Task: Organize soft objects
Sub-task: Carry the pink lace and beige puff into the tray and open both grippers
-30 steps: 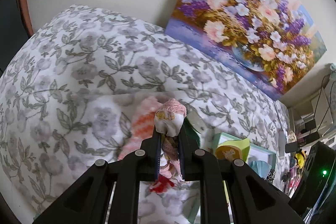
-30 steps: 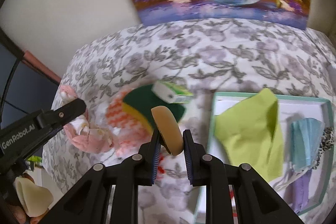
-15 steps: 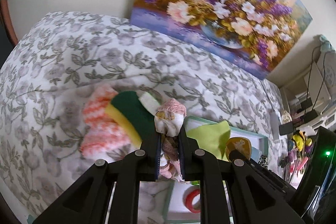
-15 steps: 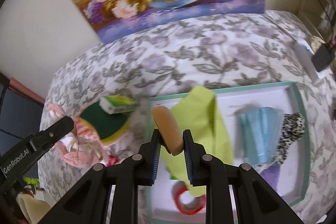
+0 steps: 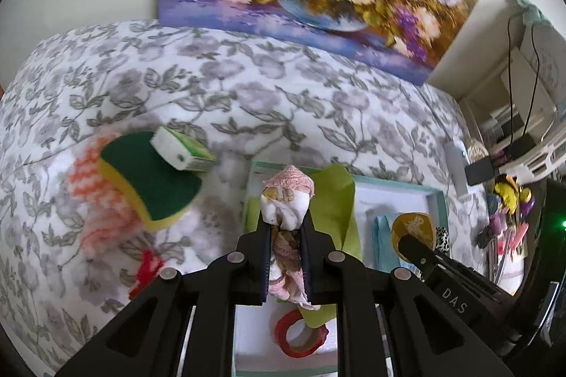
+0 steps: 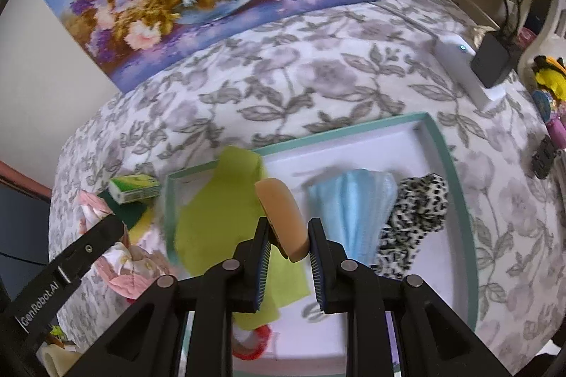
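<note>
1. Floral bedspread (image 6: 318,73) carries a teal tray (image 6: 456,172).
2. Left gripper (image 5: 286,228) pinches a pink cloth (image 5: 286,196) above the tray's left end.
3. Right gripper (image 6: 288,235) pinches a tan sponge (image 6: 283,218) over the tray.

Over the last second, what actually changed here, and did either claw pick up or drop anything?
Both grippers swung right, from over the sponge pile to above the teal tray. Nothing was grabbed or let go: the left gripper still clamps the pink-and-white cloth bundle, the right gripper still holds the tan pad. The things in the tray stayed put.
</note>
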The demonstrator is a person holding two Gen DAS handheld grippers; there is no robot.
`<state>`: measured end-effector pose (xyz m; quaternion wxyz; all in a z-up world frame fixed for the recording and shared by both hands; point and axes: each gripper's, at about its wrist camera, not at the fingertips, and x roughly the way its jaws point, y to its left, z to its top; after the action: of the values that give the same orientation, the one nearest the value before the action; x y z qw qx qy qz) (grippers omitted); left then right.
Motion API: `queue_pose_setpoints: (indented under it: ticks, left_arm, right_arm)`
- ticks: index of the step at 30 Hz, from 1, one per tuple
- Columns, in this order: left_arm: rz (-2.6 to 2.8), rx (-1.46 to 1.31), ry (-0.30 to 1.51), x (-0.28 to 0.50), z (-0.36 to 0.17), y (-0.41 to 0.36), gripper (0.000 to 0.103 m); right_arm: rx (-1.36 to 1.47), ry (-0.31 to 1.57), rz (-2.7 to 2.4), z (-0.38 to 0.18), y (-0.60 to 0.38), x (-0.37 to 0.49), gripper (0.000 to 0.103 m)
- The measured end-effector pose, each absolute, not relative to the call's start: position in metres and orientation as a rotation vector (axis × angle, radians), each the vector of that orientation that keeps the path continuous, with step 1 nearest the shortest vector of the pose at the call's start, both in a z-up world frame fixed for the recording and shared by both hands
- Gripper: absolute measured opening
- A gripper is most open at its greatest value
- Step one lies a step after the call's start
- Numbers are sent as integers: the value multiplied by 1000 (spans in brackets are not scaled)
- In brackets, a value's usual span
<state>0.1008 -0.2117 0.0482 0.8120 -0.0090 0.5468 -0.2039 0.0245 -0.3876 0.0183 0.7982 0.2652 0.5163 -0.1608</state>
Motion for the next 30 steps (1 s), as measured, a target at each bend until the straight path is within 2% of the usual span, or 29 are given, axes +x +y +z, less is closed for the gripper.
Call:
queue_pose_setpoints:
  ticks: [24,27,29,30]
  left_arm:
    - [-478,101,1186,104,11,-264,16]
    - [-485,87,1204,105,7,-266,27]
    - [-481,89,1203,106,8,-267,41]
    - [-475,90,1201,106,8,-267,43]
  right_arm:
    - [580,1161,-319,-5,-392,32,23]
    - [587,1167,-325,-8,-394,32,25]
    - [589,1165,-328,-8,-395,31,25]
    - [590,1165,-330,-8,-396,31,25]
